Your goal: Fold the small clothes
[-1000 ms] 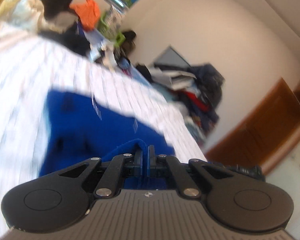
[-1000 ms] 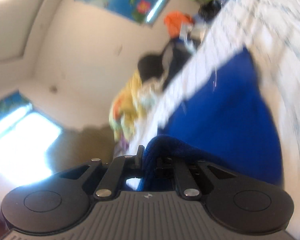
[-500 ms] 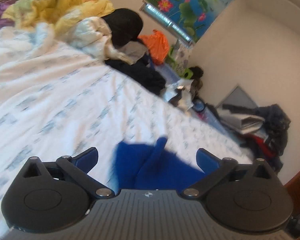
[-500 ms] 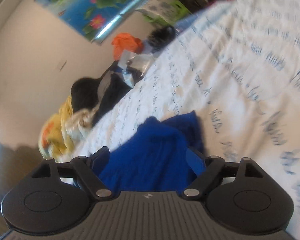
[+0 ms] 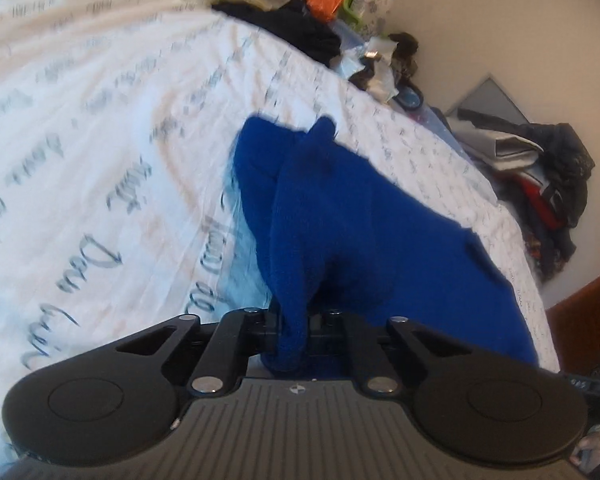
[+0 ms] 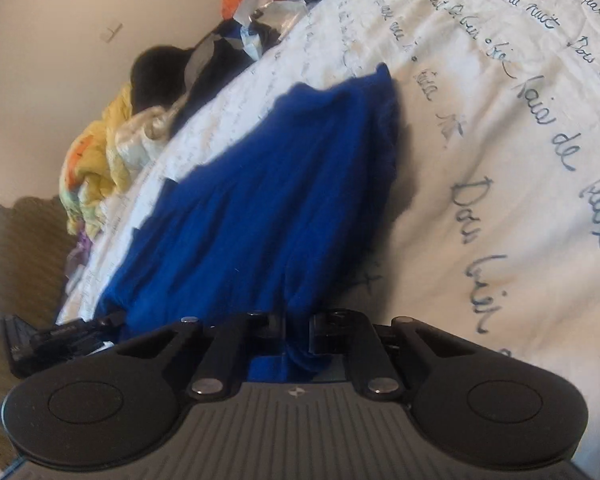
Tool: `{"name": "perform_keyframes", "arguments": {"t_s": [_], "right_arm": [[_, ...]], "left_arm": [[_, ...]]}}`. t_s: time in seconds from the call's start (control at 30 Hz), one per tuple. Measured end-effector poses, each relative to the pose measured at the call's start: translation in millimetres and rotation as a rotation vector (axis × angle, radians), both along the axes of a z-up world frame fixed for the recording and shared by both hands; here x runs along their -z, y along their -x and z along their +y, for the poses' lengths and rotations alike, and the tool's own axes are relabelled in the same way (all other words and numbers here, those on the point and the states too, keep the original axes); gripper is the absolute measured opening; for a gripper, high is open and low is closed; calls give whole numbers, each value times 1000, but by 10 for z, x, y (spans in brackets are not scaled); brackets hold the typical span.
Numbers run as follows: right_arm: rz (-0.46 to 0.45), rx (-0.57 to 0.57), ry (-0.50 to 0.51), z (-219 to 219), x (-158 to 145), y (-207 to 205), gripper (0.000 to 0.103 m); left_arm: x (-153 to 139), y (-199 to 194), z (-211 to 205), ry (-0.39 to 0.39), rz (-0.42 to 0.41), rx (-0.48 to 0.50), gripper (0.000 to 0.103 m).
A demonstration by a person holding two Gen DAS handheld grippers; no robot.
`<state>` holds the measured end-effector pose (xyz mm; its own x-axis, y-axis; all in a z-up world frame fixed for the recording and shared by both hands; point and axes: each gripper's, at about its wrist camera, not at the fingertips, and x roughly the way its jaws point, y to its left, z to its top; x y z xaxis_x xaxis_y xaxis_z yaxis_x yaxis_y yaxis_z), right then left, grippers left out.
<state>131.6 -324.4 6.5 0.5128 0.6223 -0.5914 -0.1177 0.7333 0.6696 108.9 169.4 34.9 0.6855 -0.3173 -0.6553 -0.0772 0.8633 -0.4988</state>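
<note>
The bed [image 5: 100, 128] is viewed closely, angled downward, from each wrist. The blue garment [image 5: 360, 220] is shared by both views [image 6: 268, 208].

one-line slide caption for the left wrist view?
Left tool shut on a bunched edge of the blue garment lying on the script-printed white bedsheet.

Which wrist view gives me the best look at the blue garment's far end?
The right wrist view: the blue garment stretches along the printed sheet to its far edge. The left wrist view shows it bunched, its near part hidden by the left gripper.
</note>
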Motion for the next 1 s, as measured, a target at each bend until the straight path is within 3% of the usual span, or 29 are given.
{"name": "perform_keyframes", "arguments": {"t_s": [0.2, 0.23, 0.27, 0.3, 0.37, 0.4, 0.43, 0.53, 0.6, 0.67, 0.77, 0.8, 0.83, 0.87, 0.9, 1.0], "right_arm": [[-107, -75, -109, -209, -468, 467, 6], [-95, -100, -149, -246, -479, 577, 6], [-75, -125, -157, -253, -454, 674, 6], [-63, -139, -113, -232, -422, 765, 10], [-51, -124, 16, -215, -376, 847, 39], [-72, -79, 89, -218, -390, 844, 70], [-121, -21, 149, -216, -440, 825, 83], [-288, 29, 130, -143, -668, 588, 83], [-390, -10, 158, 70, -784, 347, 83], [-444, -90, 334, 479, -834, 58, 82], [-488, -253, 571, 1070, -692, -243, 75], [-477, -310, 630, 1220, -589, -327, 60], [-443, -346, 680, 1310, -450, -355, 31], [-407, -343, 697, 1341, -378, -432, 13], [-378, -326, 669, 1298, -324, -469, 0], [-367, -181, 524, 933, -404, -557, 0]], "left_arm": [[-672, 803, -10, -13, -115, 133, 8], [-683, 943, -17, -42, -118, 149, 11], [-649, 1068, -23, -86, -112, 165, 21], [-573, 1169, 4, -147, -110, 149, 28], [-479, 1278, 120, -262, -138, 51, 76], [-483, 1288, 187, -289, -164, -22, 83], [-518, 1247, 233, -293, -189, -71, 85], [-662, 900, 169, -267, -240, -59, 85], [-680, 526, -75, -335, -246, -29, 84], [-607, 174, -352, -450, -239, 3, 82], [-304, -300, -674, -550, -169, 75, 74], [-184, -406, -746, -572, -137, 95, 69], [-68, -493, -791, -591, -101, 110, 42], [23, -565, -802, -605, -65, 112, 11], [59, -587, -762, -598, -59, 82, 8], [-17, -550, -519, -576, -118, -29, 8]]}}
